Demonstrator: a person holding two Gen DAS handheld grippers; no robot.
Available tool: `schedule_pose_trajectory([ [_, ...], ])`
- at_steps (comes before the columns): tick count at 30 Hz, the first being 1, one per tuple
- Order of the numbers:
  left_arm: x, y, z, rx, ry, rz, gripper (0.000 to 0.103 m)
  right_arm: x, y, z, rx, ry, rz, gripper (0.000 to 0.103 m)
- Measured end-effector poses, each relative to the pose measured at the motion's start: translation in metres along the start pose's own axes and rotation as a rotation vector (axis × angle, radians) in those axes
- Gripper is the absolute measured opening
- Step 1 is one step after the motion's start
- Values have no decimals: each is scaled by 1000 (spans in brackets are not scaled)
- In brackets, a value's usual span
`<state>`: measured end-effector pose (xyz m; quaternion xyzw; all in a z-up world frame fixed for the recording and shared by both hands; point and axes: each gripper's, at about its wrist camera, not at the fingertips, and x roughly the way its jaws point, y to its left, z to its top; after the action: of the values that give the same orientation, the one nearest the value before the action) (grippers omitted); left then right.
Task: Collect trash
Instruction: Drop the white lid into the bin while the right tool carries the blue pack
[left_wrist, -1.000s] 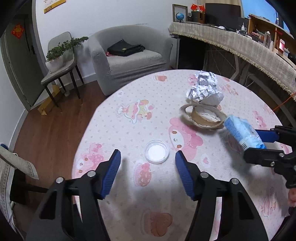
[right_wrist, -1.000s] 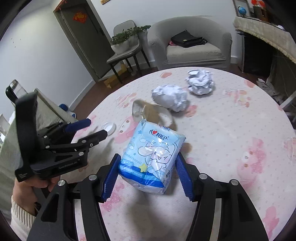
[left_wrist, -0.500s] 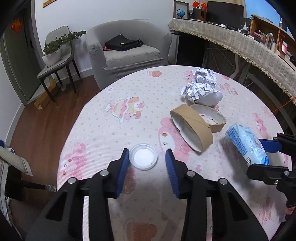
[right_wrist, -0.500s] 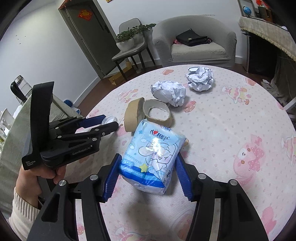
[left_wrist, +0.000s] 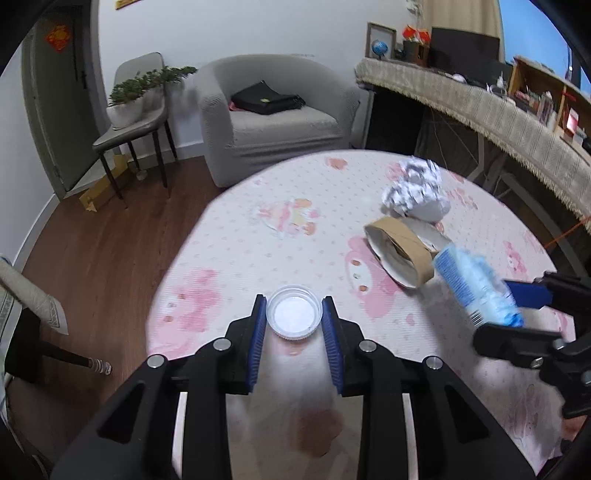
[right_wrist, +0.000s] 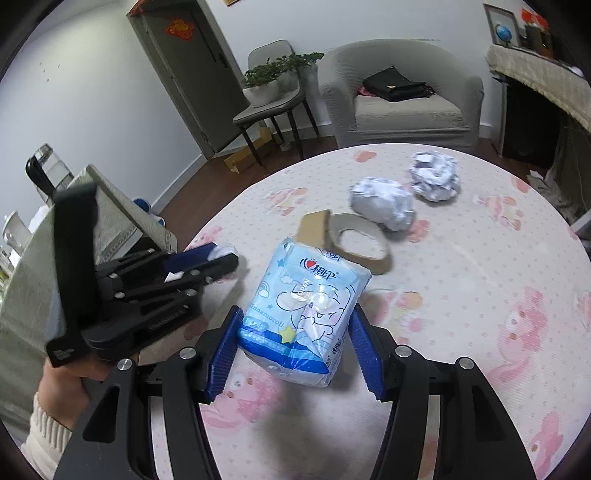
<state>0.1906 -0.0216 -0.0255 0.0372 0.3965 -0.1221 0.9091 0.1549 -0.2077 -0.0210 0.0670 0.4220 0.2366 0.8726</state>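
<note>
A small white plastic lid (left_wrist: 293, 318) sits between the blue pads of my left gripper (left_wrist: 294, 306), whose jaws are closing and touch its rim on both sides. My right gripper (right_wrist: 295, 317) is shut on a blue tissue pack (right_wrist: 303, 295) and holds it above the pink cartoon tablecloth (left_wrist: 258, 229). In the left wrist view that pack (left_wrist: 472, 284) and the right gripper (left_wrist: 511, 315) are at the right. Two cardboard tape rings (right_wrist: 354, 243) lie beyond the pack. Behind them are two crumpled paper balls (right_wrist: 382, 201) (right_wrist: 436, 175). The left gripper (right_wrist: 218, 260) shows at the left, held by a hand.
A grey armchair (left_wrist: 273, 122) with a black bag stands past the round table. A chair with a potted plant (left_wrist: 133, 107) stands by the door. A long counter with a fringed cloth (left_wrist: 498, 110) runs along the right. Wooden floor lies to the left.
My left jaws have narrowed from wide apart to touching the white lid, and the gripper has moved in over it. One tape ring now stands on edge. The right gripper keeps the tissue pack.
</note>
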Motion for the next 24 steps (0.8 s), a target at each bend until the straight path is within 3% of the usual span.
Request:
schedule_pose_trajectory([
  [9, -27, 45, -12, -76, -34, 42, 32, 24, 39, 12, -35, -5, 29, 59],
  [24, -49, 132, -49, -166, -9, 103, 32, 71, 130, 28, -158, 21, 82, 59],
])
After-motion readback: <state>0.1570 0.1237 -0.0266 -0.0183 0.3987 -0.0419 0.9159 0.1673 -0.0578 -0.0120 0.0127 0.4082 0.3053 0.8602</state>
